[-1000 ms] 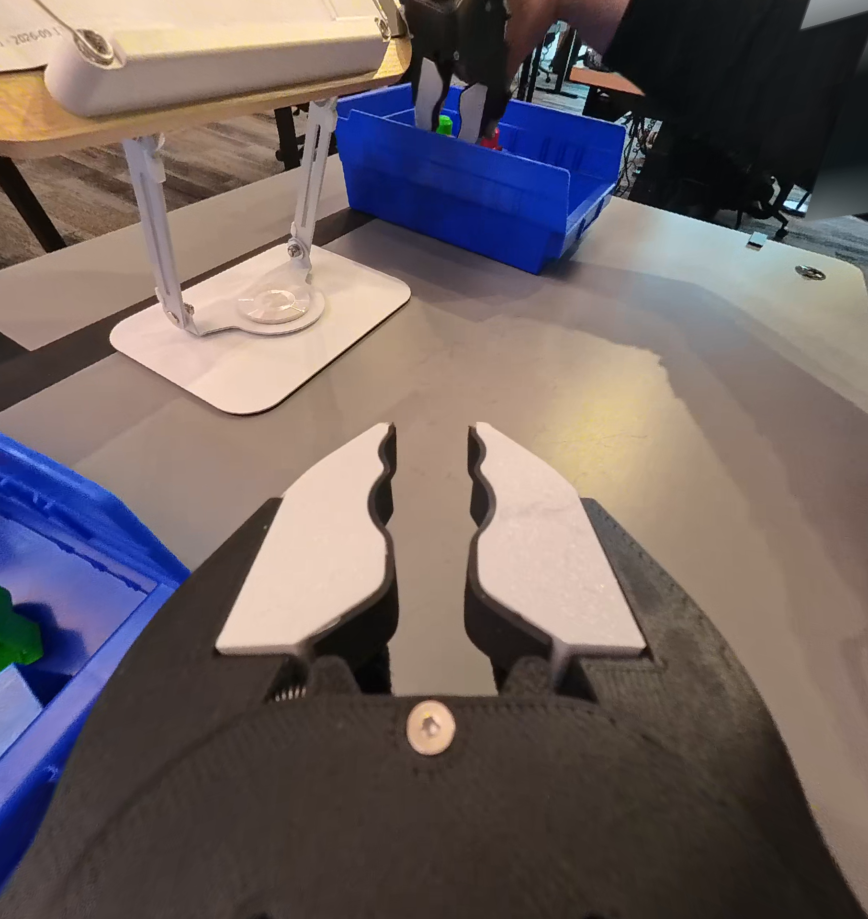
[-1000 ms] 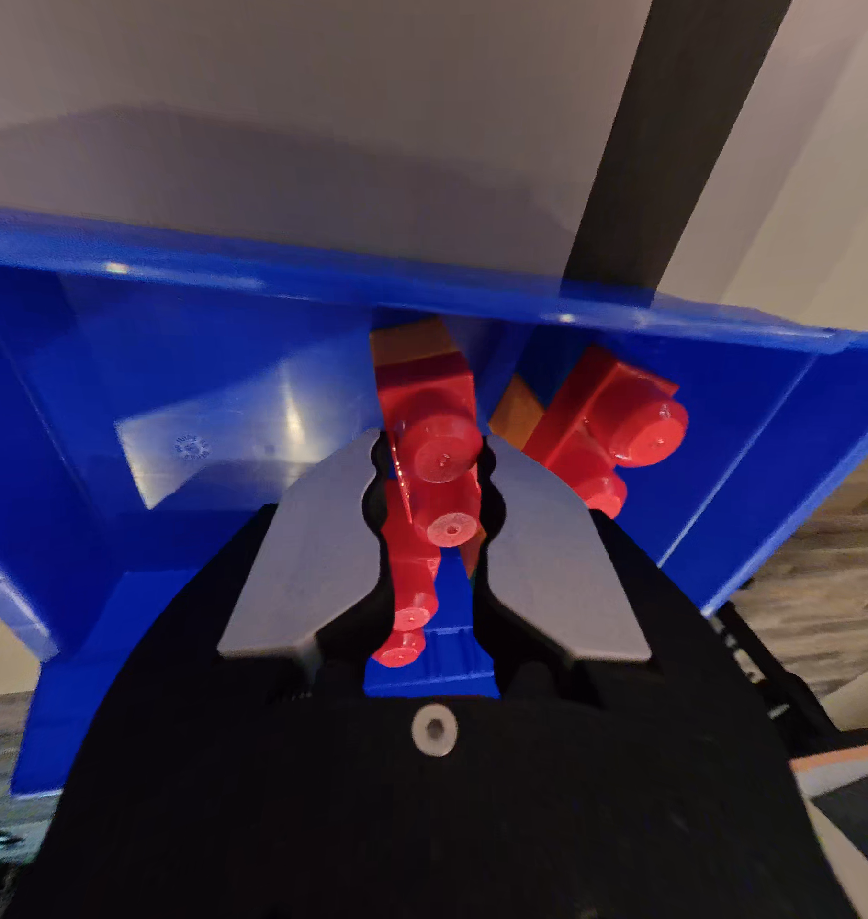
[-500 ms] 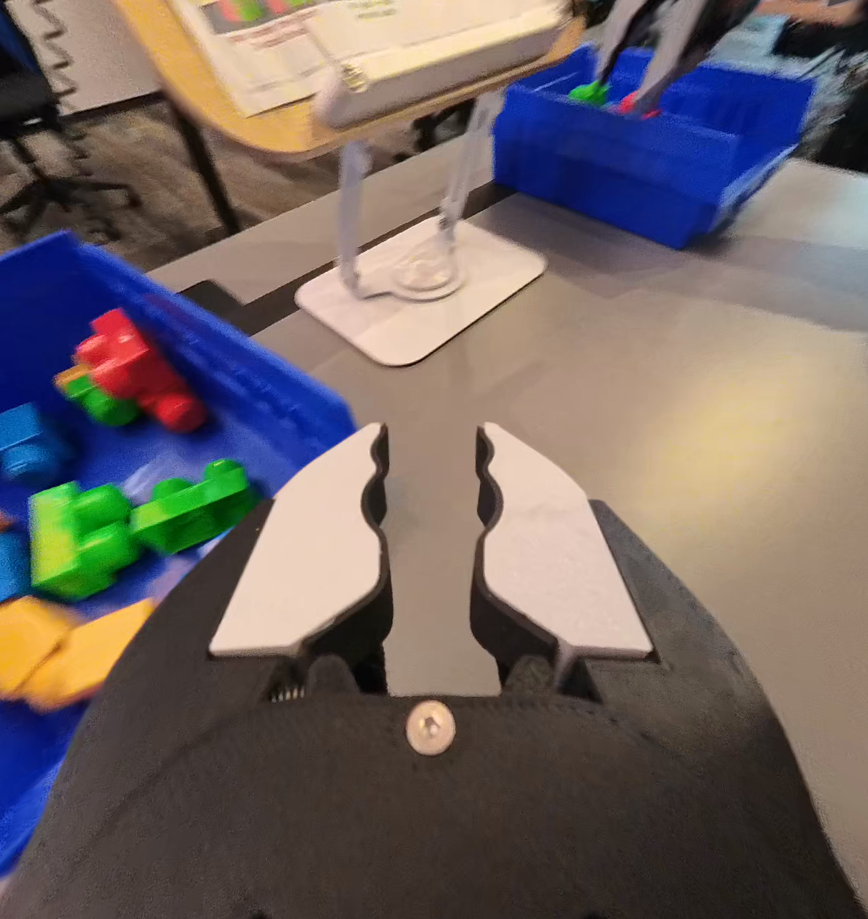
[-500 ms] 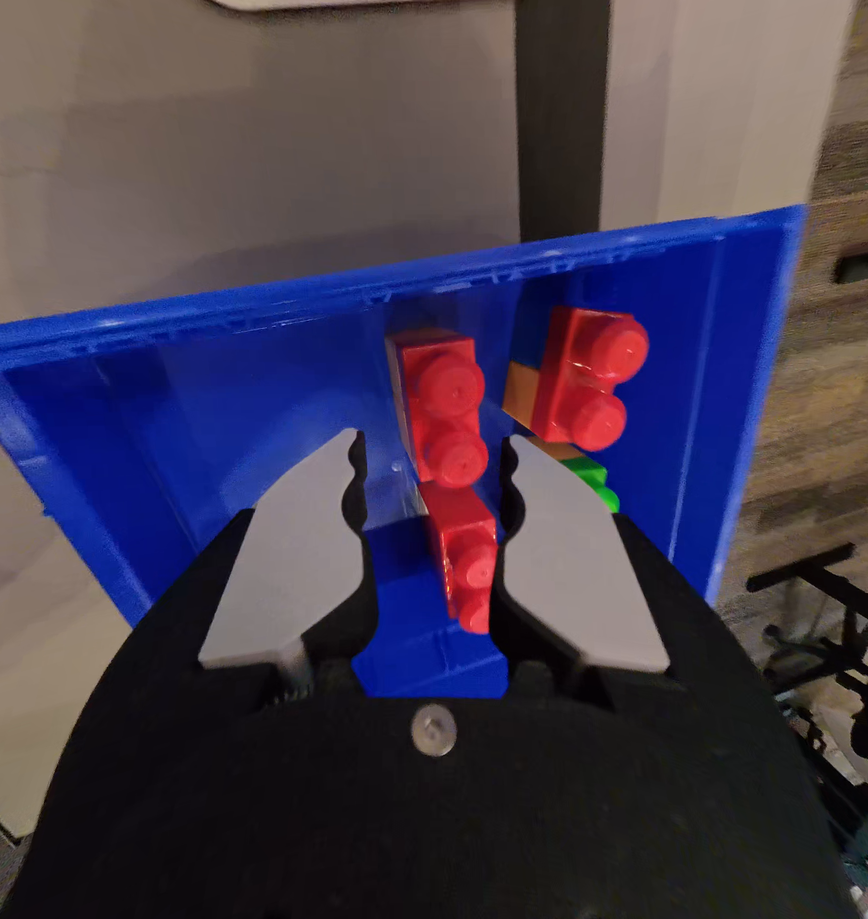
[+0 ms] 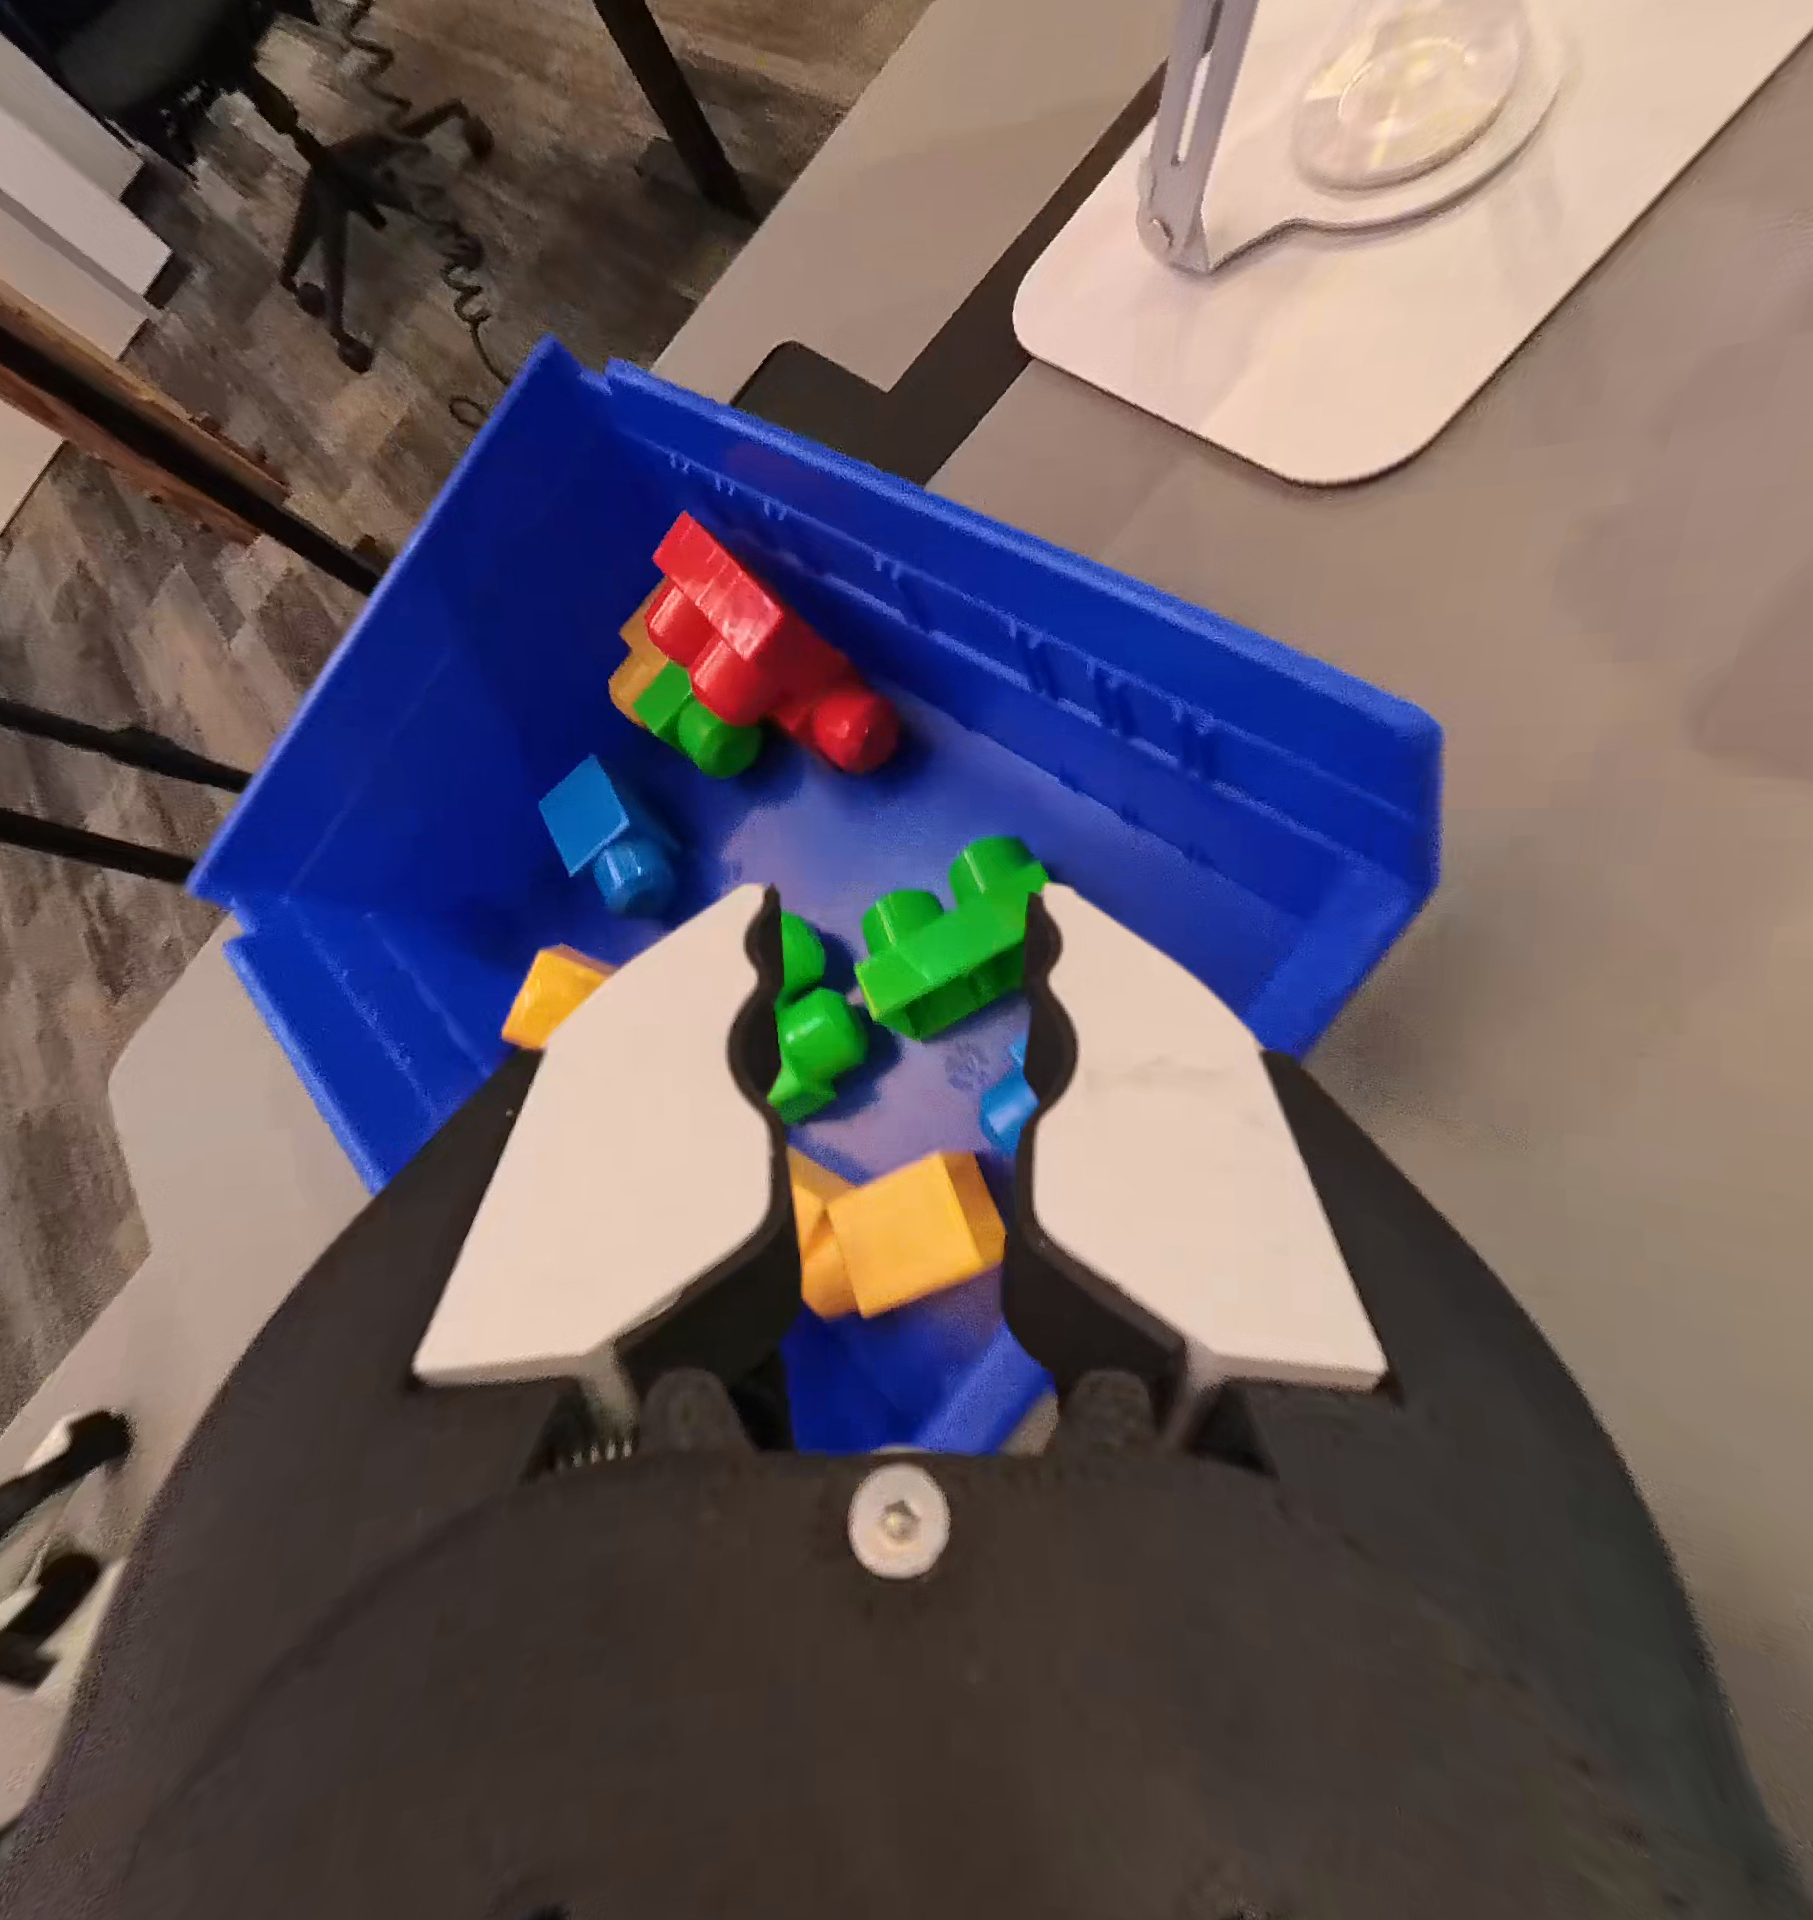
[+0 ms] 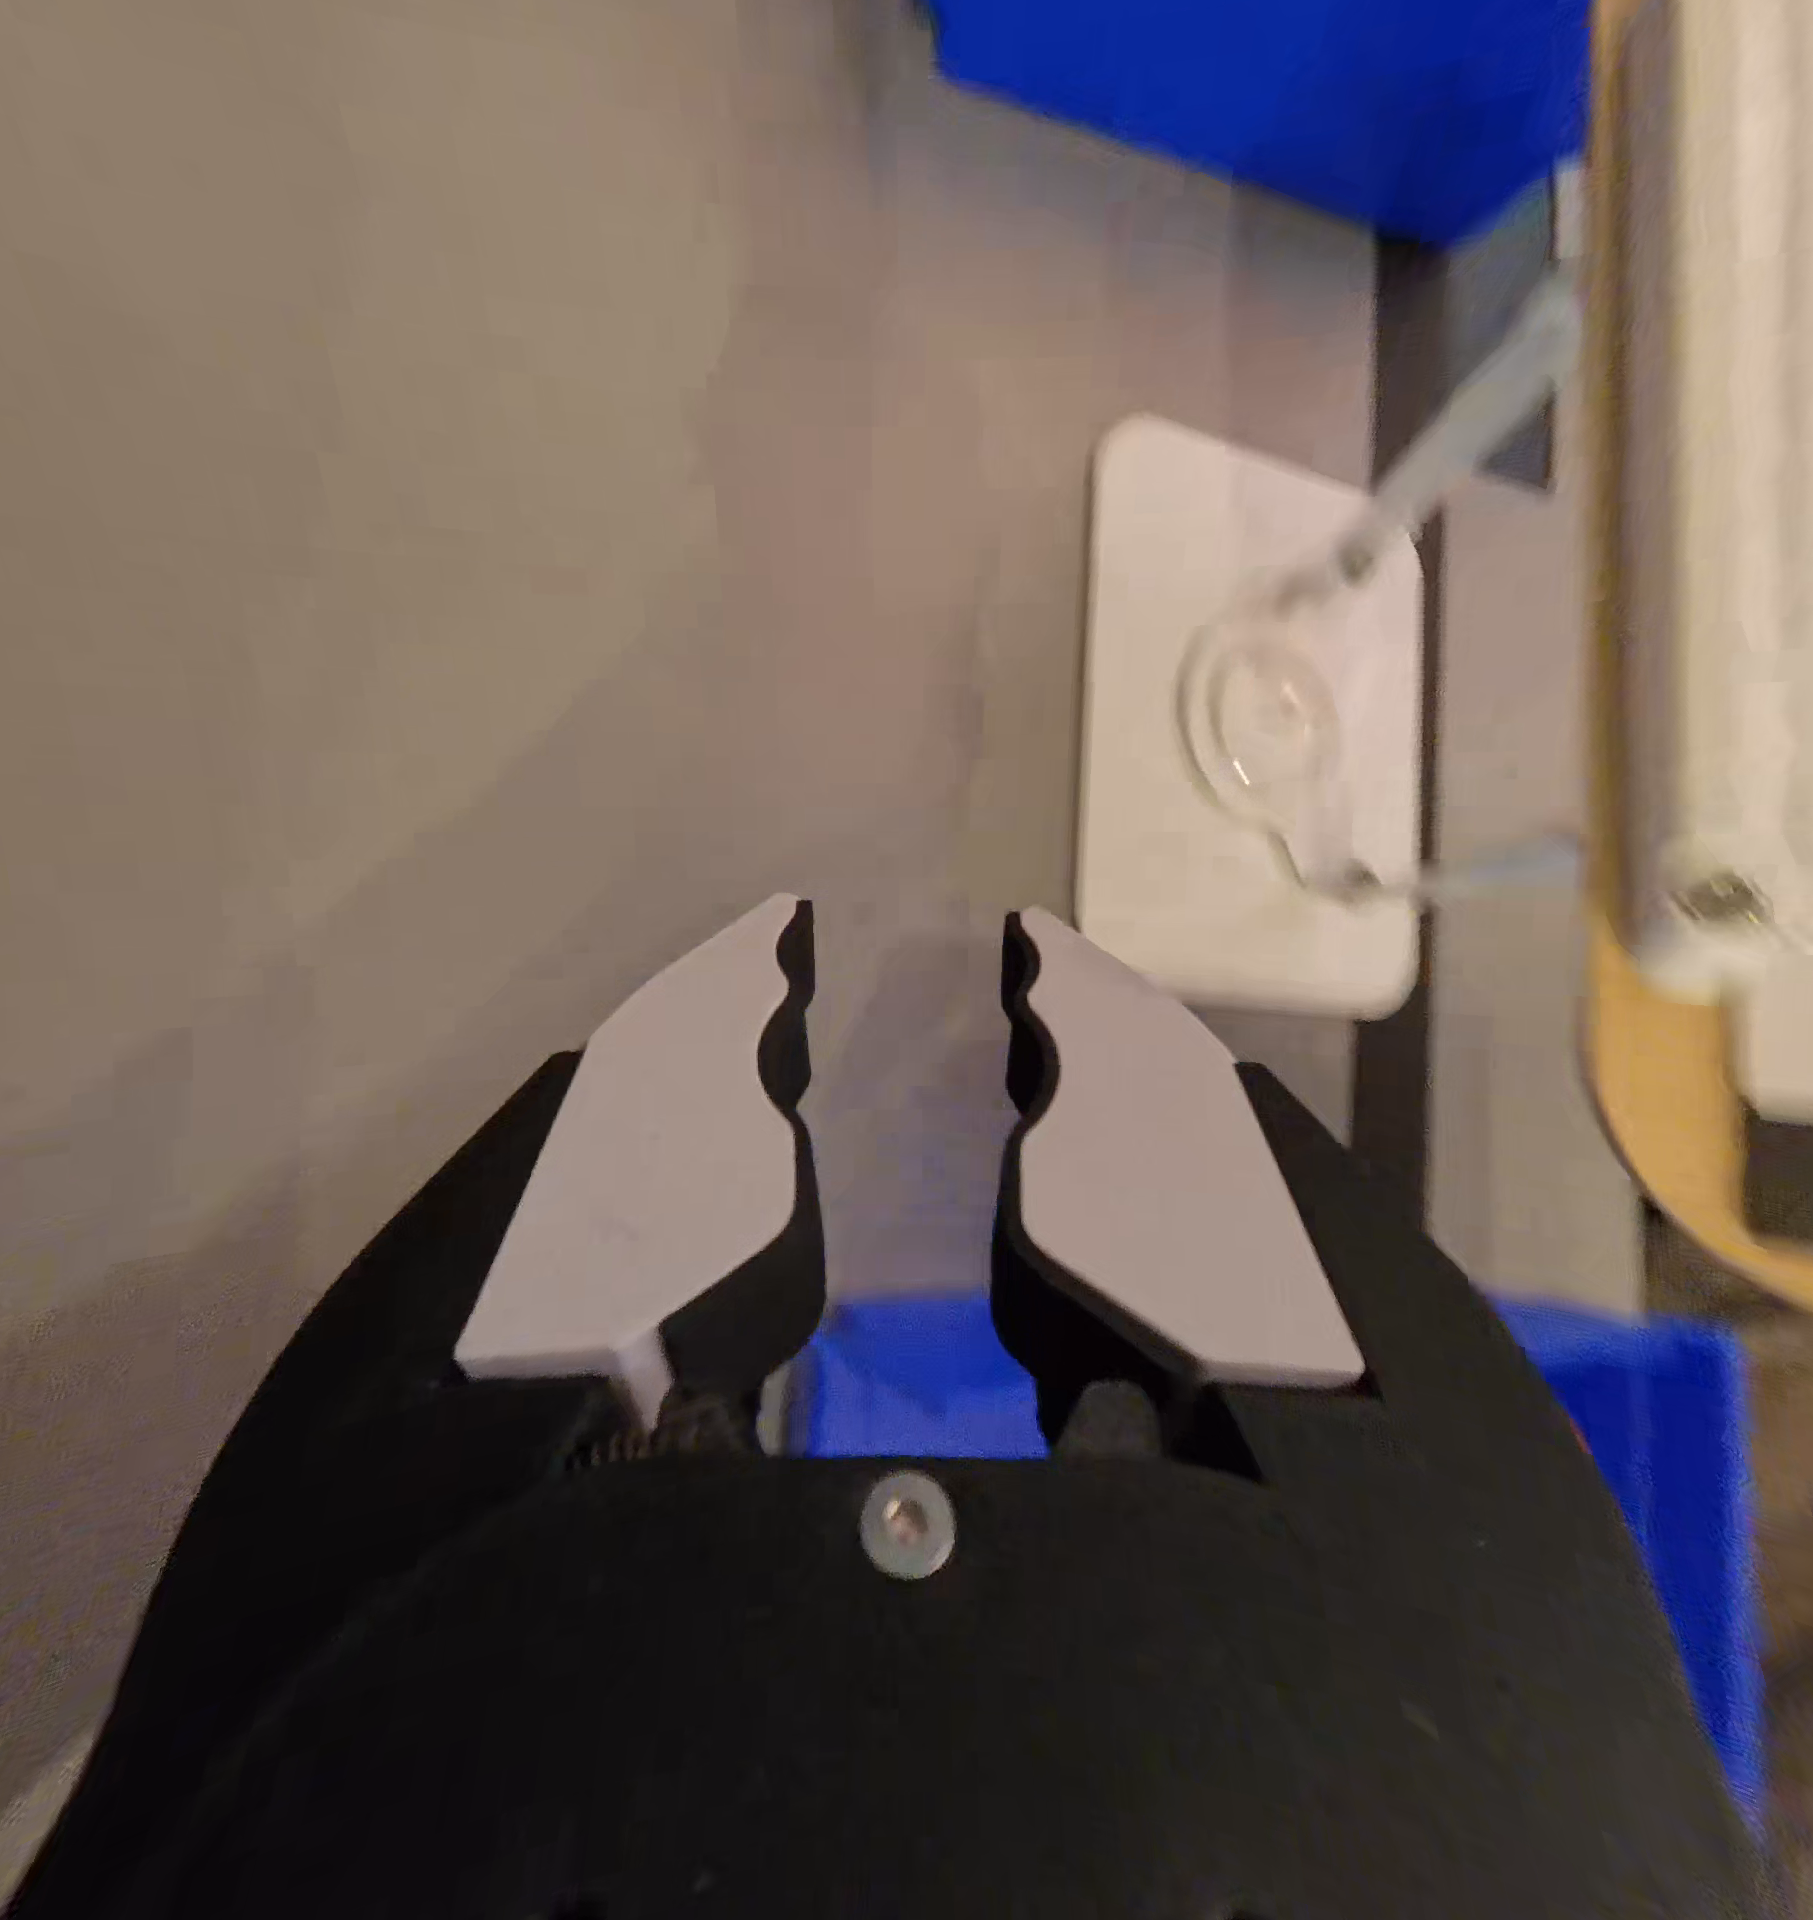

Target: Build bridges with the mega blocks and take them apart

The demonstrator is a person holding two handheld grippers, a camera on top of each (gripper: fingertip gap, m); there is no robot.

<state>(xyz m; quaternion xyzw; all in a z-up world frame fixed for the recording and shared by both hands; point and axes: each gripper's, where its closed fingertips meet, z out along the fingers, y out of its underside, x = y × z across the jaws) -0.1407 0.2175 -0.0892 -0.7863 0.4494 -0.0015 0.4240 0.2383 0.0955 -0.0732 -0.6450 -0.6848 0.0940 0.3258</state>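
Left gripper [image 5: 900, 914]: jaws apart and holding nothing, poised above the open bin, pointing toward 12 o'clock.
Bin [image 5: 1328, 831]: blue, on the grey table [image 5: 1556, 727], its near end under the gripper body.
Green block [image 5: 949, 951]: lies on its side on the bin floor between the fingertips in this view, close to the right finger [image 5: 1172, 1143]; whether they touch cannot be told.
Second green block [image 5: 808, 1029]: just at 9 o'clock of the first, partly behind the left finger [image 5: 632, 1143].
Red blocks [image 5: 756, 649]: a joined cluster at 11 o'clock of the tips, near the far wall, with a green block [image 5: 699, 722] and an orange one tucked against it.
Blue block [image 5: 606, 831]: alone at 10 o'clock of the tips.
Yellow blocks [image 5: 907, 1231]: between the finger roots, at 6 o'clock of the tips.
Stand base [image 5: 1328, 312]: white plate at 1 o'clock, beyond the bin.
Right gripper [image 6: 907, 925]: jaws apart with only bare table between them, over the table [image 6: 466, 520].
Second bin [image 6: 1660, 1558]: blue, seen blurred under the right gripper body at 6 o'clock.
Stand base, right view [image 6: 1151, 831]: at 2 o'clock of the tips.
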